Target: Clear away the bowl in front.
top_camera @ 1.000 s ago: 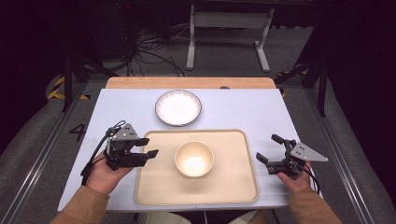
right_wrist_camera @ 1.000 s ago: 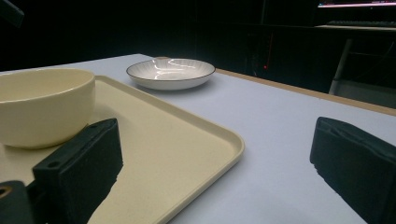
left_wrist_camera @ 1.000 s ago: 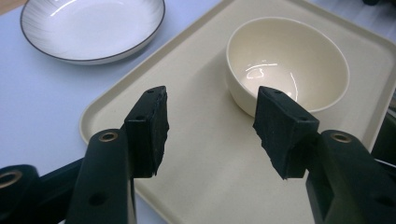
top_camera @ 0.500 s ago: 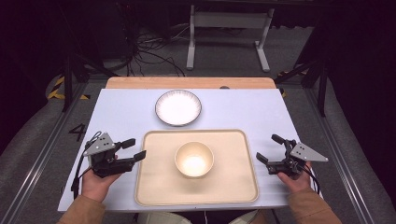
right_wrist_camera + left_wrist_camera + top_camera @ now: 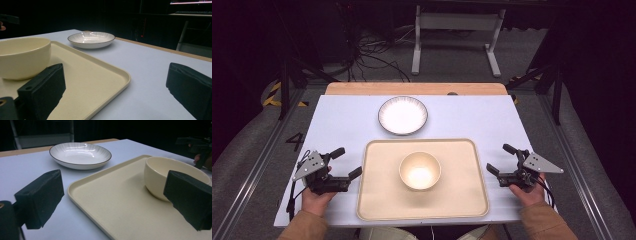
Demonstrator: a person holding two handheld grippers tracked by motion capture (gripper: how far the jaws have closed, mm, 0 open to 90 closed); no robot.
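Note:
A cream bowl [image 5: 420, 170] stands in the middle of a cream tray [image 5: 377, 200]; beyond the tray sits a white ribbed plate [image 5: 403, 115] with a dark rim. My left gripper [image 5: 349, 161] is low over the table just left of the tray, pointing at it. Its jaws have just been opening and stand wide, with nothing gripped. In the left gripper view its pads [image 5: 40, 197] frame the tray's corner [image 5: 82, 187] and the bowl [image 5: 160, 175]. My right gripper [image 5: 498, 158] stands open just right of the tray, holding nothing; its own view shows the tray [image 5: 87, 75] and bowl [image 5: 22, 57].
The table top [image 5: 347, 120] is pale, with a wooden strip [image 5: 362, 88] along its far edge. Behind it lie floor cables and a metal stand [image 5: 452, 30]. Bare table surface lies on both sides of the plate and the tray.
My left gripper has sunk and drawn back toward the near left of the table, and its jaws have spread wider. The right gripper, bowl, tray and plate have stayed put.

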